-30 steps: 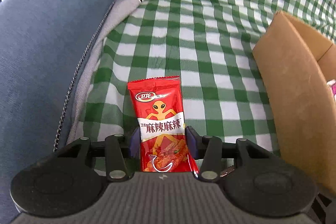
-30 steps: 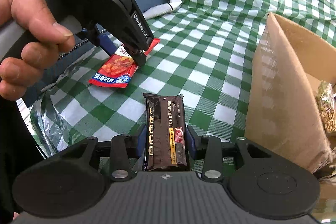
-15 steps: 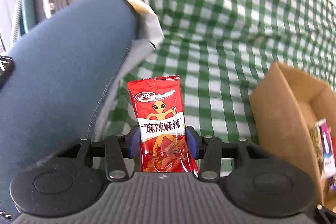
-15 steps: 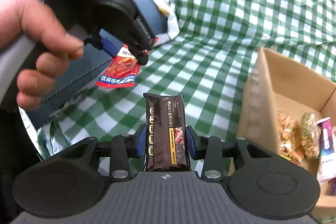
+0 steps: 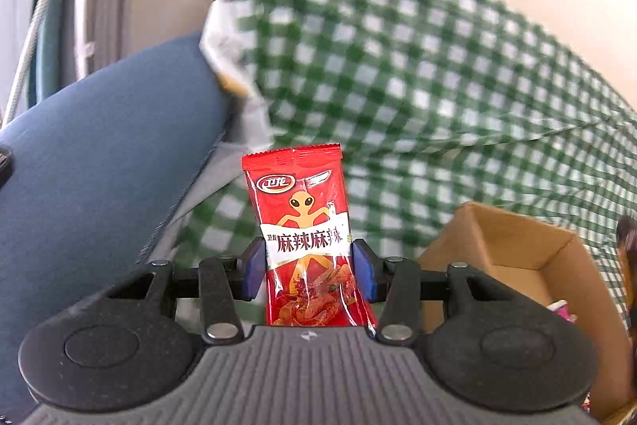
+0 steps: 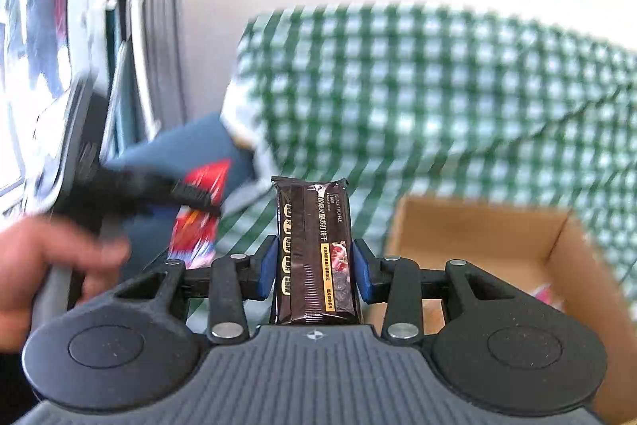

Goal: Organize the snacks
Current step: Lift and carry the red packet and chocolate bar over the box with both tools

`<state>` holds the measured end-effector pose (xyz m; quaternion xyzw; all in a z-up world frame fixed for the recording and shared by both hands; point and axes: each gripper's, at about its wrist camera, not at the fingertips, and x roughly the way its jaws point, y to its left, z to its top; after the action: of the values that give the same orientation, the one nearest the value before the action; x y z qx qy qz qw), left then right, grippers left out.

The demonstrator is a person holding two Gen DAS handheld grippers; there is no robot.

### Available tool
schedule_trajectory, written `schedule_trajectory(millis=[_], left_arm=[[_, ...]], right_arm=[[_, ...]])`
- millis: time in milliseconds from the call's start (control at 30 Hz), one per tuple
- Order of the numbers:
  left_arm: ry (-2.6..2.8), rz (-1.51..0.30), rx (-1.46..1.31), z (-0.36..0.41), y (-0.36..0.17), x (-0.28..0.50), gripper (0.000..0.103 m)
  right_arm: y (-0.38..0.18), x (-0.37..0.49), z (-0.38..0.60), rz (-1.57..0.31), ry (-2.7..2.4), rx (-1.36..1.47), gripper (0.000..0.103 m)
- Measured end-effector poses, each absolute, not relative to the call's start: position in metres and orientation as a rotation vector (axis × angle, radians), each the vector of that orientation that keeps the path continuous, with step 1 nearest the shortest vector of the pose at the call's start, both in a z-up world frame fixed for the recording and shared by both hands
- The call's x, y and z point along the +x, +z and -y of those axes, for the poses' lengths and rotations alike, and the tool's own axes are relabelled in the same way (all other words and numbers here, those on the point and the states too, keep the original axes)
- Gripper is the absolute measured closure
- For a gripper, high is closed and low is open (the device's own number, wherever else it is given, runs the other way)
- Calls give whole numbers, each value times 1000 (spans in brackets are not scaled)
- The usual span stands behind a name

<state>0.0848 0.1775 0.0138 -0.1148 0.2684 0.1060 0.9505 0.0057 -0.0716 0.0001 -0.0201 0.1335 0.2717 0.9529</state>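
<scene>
My left gripper (image 5: 308, 267) is shut on a red snack packet (image 5: 304, 234) with an orange alien figure, held upright in the air. A dark brown snack bar (image 6: 314, 245) stands upright in my right gripper (image 6: 314, 267), whose blue pads press its sides. In the right wrist view the left gripper (image 6: 187, 194) appears blurred at the left with the red packet (image 6: 199, 218) in it, a person's hand (image 6: 43, 265) on its handle. An open cardboard box (image 5: 513, 265) sits low at the right in the left wrist view; the box (image 6: 477, 241) lies ahead and right of the bar.
A green and white checked cloth (image 5: 418, 86) covers the seat and its back. A blue cushion (image 5: 99, 166) rises at the left, with crumpled white paper (image 5: 231, 58) at its top edge. Snack packets (image 6: 545, 293) lie in the box. A window frame (image 6: 119, 26) stands far left.
Both grippers have risen and tipped upward with their snacks still held. The wall and cloth-covered backrest have come into view, and the box has dropped lower in both views.
</scene>
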Motion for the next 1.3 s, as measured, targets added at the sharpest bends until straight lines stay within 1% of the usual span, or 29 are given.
schedule_trajectory(millis=[100, 167, 367, 667, 900, 1300], left_arm=[[176, -515, -198, -158, 16, 87, 52], [144, -495, -180, -144, 17, 91, 52], [54, -467, -143, -105, 16, 96, 52], [-85, -376, -42, -44, 15, 86, 52], [-171, -360, 15, -7, 6, 79, 52], [-232, -359, 61, 8, -2, 70, 52]], right_arm=[[16, 24, 110, -218, 494, -30, 62], [16, 40, 134, -216, 443, -5, 62], [-16, 71, 196, -282, 303, 132, 62], [-24, 62, 219, -241, 254, 91, 62], [-30, 60, 243, -258, 203, 98, 62], [-32, 64, 249, -264, 167, 121, 62]])
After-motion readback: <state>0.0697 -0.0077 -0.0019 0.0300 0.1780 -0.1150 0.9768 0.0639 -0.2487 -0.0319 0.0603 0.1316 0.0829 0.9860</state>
